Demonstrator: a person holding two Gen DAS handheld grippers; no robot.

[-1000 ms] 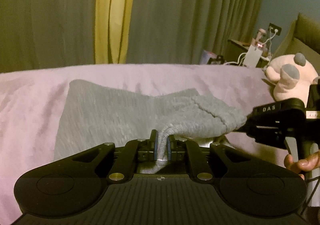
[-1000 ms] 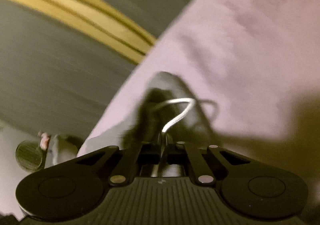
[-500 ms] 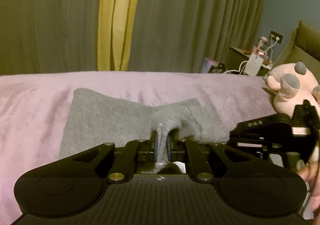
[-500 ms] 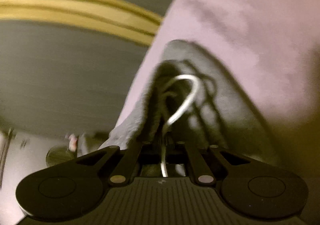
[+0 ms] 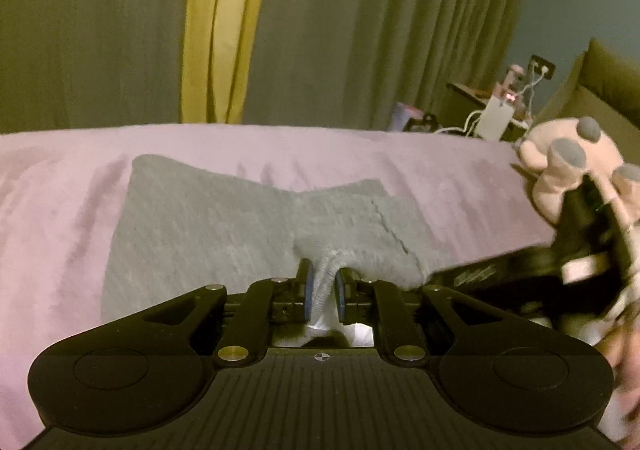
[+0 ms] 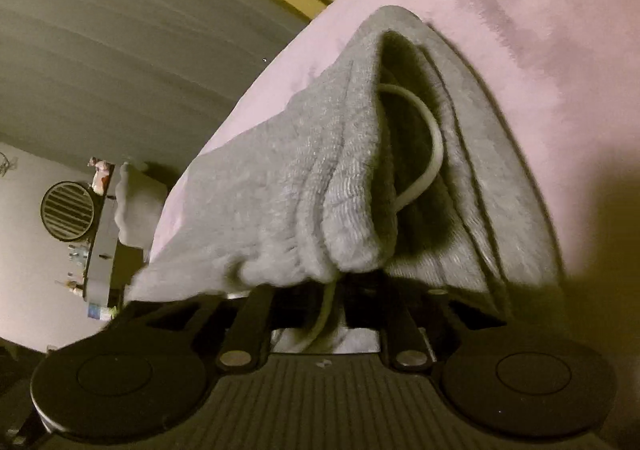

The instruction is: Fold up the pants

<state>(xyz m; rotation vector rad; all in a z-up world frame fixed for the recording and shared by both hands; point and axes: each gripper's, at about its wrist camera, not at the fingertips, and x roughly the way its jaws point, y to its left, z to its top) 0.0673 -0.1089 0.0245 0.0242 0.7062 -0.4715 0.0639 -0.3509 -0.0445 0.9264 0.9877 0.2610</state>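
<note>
Grey fleece pants (image 5: pixel 224 226) lie folded on a pink bed cover (image 5: pixel 60 185). My left gripper (image 5: pixel 322 286) is shut on the ribbed waistband, which bunches up between the blue pads. My right gripper (image 6: pixel 332 290) is tilted sideways and shut on the waistband (image 6: pixel 320 201) and its white drawstring (image 6: pixel 428 153); cloth drapes over its fingers and hides the tips. The right gripper's body also shows in the left wrist view (image 5: pixel 520 274), at the right, close to the pants' right edge.
A pink plush toy (image 5: pixel 568 169) lies on the bed at the right. Grey and yellow curtains (image 5: pixel 216 25) hang behind the bed. A bedside table with chargers and cables (image 5: pixel 500 109) stands at the far right. A round fan (image 6: pixel 66 209) shows in the right wrist view.
Both grippers have carried the waistband forward and down over the pant legs, so the fold lies flatter. The right gripper has swung closer to the cloth, which now fills its view.
</note>
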